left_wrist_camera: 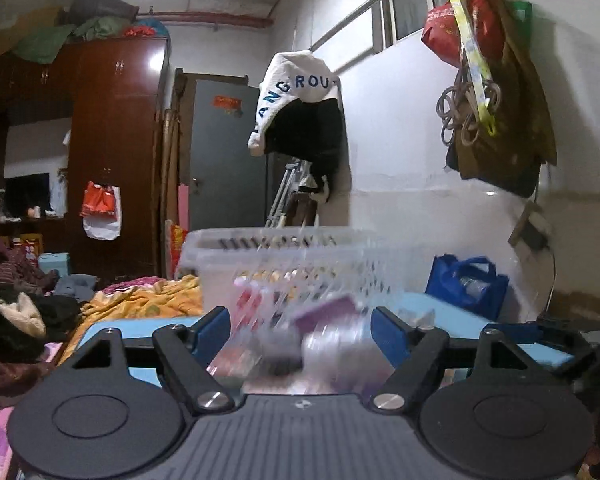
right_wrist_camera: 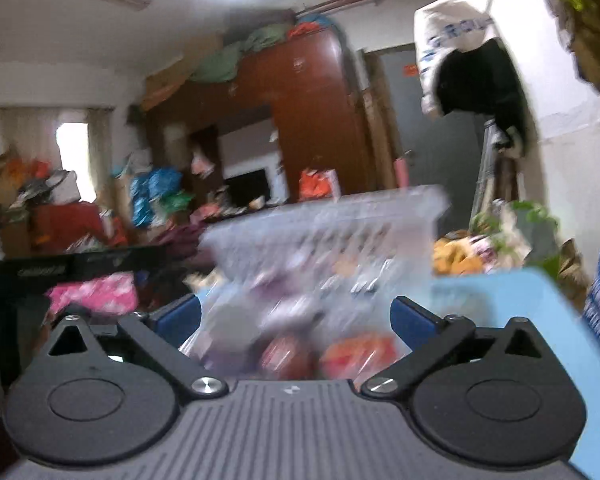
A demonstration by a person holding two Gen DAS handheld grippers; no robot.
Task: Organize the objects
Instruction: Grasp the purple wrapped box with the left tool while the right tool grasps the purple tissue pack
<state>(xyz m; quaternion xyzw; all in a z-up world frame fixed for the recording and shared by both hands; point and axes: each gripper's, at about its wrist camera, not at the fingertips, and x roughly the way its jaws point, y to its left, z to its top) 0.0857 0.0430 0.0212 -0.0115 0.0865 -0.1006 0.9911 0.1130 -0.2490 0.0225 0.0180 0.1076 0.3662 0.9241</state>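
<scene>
A white slotted plastic basket point(left_wrist_camera: 276, 248) stands on a light blue table point(left_wrist_camera: 452, 312); it also shows in the right wrist view point(right_wrist_camera: 340, 216). A clear bag of small packets point(left_wrist_camera: 300, 344), purple, pink and grey, lies blurred in front of the basket, between the blue pads of my left gripper point(left_wrist_camera: 300, 330), whose jaws stand wide apart. In the right wrist view the bag point(right_wrist_camera: 296, 340) shows red and orange packets between the spread pads of my right gripper point(right_wrist_camera: 296, 316). Whether any pad touches the bag is unclear through the blur.
A blue tote bag point(left_wrist_camera: 466, 284) stands at the table's right by the white wall. An orange blanket point(left_wrist_camera: 140, 300) and heaped clothes point(left_wrist_camera: 16, 312) lie left. A brown wardrobe point(left_wrist_camera: 116, 152), grey door point(left_wrist_camera: 224, 160) and hanging clothes point(left_wrist_camera: 300, 108) stand behind. Bags hang at the upper right point(left_wrist_camera: 496, 80).
</scene>
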